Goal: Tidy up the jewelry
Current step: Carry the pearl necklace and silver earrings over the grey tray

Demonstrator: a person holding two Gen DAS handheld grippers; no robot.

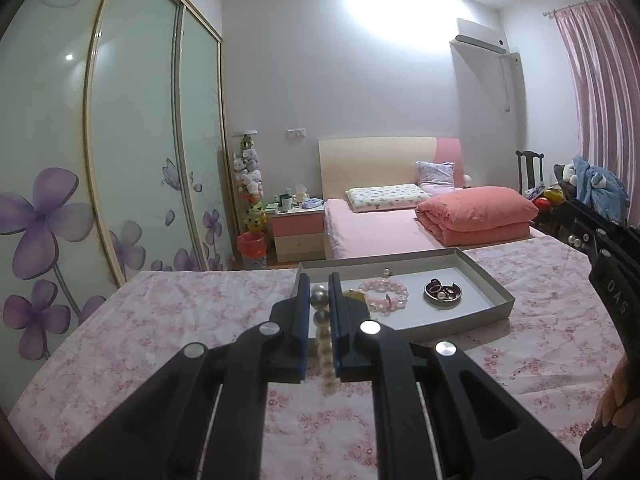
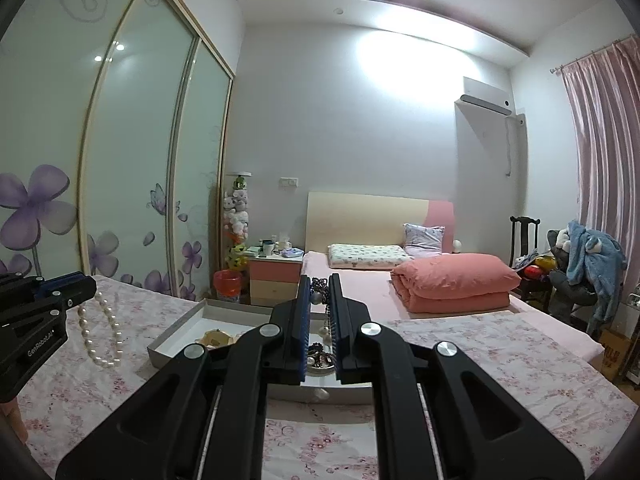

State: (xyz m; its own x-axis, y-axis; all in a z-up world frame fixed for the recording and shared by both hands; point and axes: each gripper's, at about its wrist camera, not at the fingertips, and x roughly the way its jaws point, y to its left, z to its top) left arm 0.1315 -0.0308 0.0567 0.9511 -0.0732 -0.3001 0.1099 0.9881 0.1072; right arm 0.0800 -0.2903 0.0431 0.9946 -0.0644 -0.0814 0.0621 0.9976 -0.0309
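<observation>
My left gripper [image 1: 319,280] is shut on a white pearl necklace [image 1: 325,344], which hangs down above the floral cloth; it also shows hanging in the right wrist view [image 2: 100,332]. My right gripper [image 2: 319,280] is shut on a dark bead strand [image 2: 320,286] with a silver bead, held above the shallow grey tray [image 2: 176,334]. The tray [image 1: 496,284] holds a pink bead bracelet [image 1: 386,294], a small dark dish of rings [image 1: 442,292] and a gold piece partly hidden behind my left fingers. My right gripper also shows in the left wrist view [image 1: 576,236].
The tray lies on a table under a pink floral cloth [image 1: 180,320]. Behind it stand a bed with a folded pink quilt [image 1: 476,216], a nightstand [image 1: 298,232], a red bin [image 1: 251,246] and a flowered sliding wardrobe [image 1: 120,140].
</observation>
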